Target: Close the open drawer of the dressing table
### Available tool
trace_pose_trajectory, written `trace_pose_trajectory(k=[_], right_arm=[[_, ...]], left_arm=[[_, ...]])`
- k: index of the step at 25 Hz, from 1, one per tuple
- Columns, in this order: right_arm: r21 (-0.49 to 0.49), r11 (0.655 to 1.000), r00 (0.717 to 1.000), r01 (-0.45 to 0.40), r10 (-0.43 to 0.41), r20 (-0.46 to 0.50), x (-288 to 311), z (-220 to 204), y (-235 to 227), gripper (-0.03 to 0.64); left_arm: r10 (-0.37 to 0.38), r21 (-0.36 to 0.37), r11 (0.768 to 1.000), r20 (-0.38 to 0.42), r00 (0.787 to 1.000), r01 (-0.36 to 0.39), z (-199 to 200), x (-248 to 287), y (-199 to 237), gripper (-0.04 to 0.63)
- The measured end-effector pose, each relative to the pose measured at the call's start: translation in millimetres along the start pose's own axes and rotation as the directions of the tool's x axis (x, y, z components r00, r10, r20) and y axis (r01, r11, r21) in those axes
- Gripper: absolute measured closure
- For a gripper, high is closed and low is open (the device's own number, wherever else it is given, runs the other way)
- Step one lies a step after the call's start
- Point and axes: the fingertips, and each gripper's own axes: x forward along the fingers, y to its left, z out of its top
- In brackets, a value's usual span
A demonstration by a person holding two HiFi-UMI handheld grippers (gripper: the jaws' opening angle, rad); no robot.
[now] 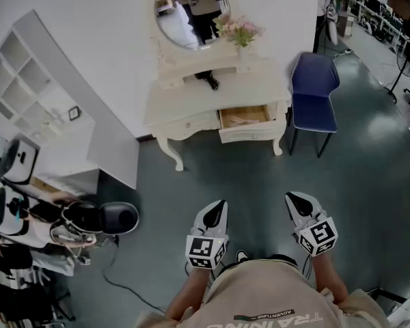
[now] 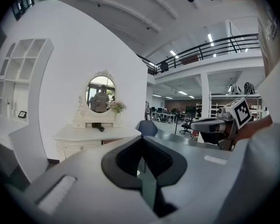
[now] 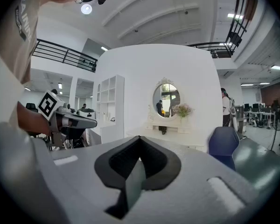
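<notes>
nearest the camera, the left gripper [image 1: 220, 204] and the right gripper [image 1: 290, 197] are held side by side above the grey floor [image 1: 246, 176], well apart from the furniture. in each gripper view the jaws are seen pressed together at their tips, with nothing caught between them. farther off, the dressing table [image 1: 184, 101] is set against the white wall. its drawer [image 1: 246, 118], at the right of the front as seen in the head view, is pulled out, and its pale wooden inside is shown. a blue chair [image 1: 314, 91] is placed just beside that end of the table. on the table top a small dark object [image 1: 209, 80] is laid, and behind it flowers [image 1: 239, 29] and an oval mirror [image 1: 191, 12] are seen.
</notes>
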Motion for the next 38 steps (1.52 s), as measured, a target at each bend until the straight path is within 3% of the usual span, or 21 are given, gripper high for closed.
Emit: trace_pose_trajectory(k=[12,21,30,34,38], right_arm=[[-0.007,0.999,0.998,0.045,-0.044,0.043,28,14,13,0.615],[0.007,0.998,0.998,0.06,-0.06,-0.025,49,4,5,0.615],[0.035,0.999,0.999,0.035,-0.034,-0.02,125,-2,-59,0.615],[0.018,1.0,1.0,0.008,-0.008,-0.022,165,5,-97,0.615],[0.015,1.0,0.999,-0.022,0.023,-0.047,191,3,-127,0.615]], left_arm=[[-0.027,-0.003,1.0,0.013,1.0,0.027,-2,-4,30,0.577],[-0.061,-0.049,0.997,-0.015,0.998,0.061,-10,18,43,0.577],[-0.029,-0.019,0.999,-0.034,0.999,0.028,11,96,80,0.577],[-0.007,0.03,1.0,-0.05,0.999,0.008,25,140,94,0.577],[-0.006,-0.023,1.0,-0.052,0.999,0.005,37,179,98,0.577]])
